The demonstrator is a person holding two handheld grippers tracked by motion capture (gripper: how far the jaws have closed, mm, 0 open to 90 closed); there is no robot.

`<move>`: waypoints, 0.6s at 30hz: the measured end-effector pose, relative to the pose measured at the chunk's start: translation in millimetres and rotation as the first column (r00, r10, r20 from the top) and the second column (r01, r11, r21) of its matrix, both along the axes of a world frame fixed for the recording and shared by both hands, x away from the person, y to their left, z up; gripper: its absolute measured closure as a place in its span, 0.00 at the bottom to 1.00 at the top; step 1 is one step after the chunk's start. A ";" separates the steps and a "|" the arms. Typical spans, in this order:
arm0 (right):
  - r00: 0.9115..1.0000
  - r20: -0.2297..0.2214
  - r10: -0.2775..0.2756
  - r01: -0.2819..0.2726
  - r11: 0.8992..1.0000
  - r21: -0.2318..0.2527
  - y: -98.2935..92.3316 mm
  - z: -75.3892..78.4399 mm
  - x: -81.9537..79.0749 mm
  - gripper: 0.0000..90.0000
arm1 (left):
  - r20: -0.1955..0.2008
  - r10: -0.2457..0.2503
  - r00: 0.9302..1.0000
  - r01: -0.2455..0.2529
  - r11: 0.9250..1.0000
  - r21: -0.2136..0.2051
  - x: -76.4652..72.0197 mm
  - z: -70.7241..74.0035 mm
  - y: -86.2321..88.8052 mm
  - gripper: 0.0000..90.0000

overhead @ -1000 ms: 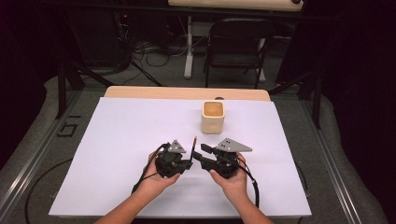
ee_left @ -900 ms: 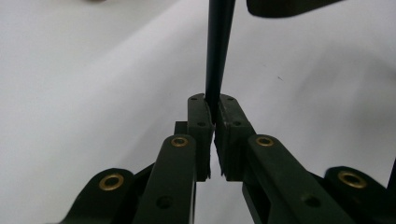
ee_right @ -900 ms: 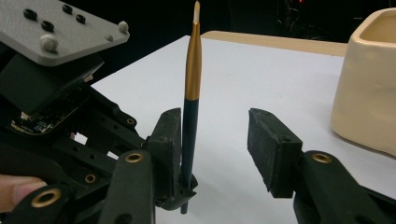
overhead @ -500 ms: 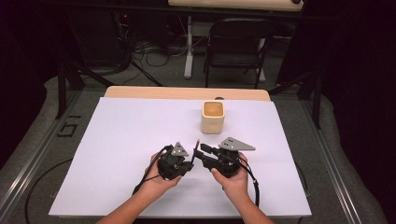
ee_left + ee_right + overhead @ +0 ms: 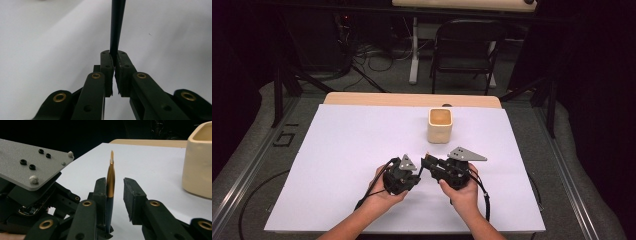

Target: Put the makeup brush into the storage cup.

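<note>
I have the pen (image 5: 110, 182) pinched in my left gripper (image 5: 114, 58), jaws fully closed on its dark barrel, so the pick-up looks done. It stands low over the white table (image 5: 352, 150), between my two hands at the near middle, well short of the cream cup (image 5: 440, 125). My guess is that the pen is meant to end up in that cup, so the carry and the drop are both left.

My right gripper (image 5: 115, 192) is coming in for what I take to be a handover or a pull on the tip end. Its jaws have just been closing, with the pen's gold part between them; the one pad looks to be against the pen, the other pad stands off with a clear gap, so I count it as not yet gripping.

From the high view, my hands sit close together near my edge of the table, the left hand (image 5: 387, 192) and right hand (image 5: 462, 192) wrapped round the gripper bodies, noses turned inward toward each other, forearms angled in from below
</note>
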State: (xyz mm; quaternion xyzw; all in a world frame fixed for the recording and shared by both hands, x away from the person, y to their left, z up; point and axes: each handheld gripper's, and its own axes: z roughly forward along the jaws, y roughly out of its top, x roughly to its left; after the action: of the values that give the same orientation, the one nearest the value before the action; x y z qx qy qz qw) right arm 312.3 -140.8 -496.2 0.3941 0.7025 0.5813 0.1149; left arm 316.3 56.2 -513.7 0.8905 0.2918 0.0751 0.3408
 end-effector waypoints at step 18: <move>1.000 -0.016 0.009 -0.009 1.000 0.019 -1.3 0.2 -0.2 0.91 | 0.002 -0.005 1.000 0.005 1.000 0.021 -0.7 -1.4 -1.3 0.95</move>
State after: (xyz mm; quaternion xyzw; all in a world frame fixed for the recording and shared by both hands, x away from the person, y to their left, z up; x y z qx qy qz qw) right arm 312.1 -142.1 -496.0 0.3967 0.6997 0.5852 0.1030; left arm 315.6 54.9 -515.2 0.8947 0.2885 0.0783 0.3318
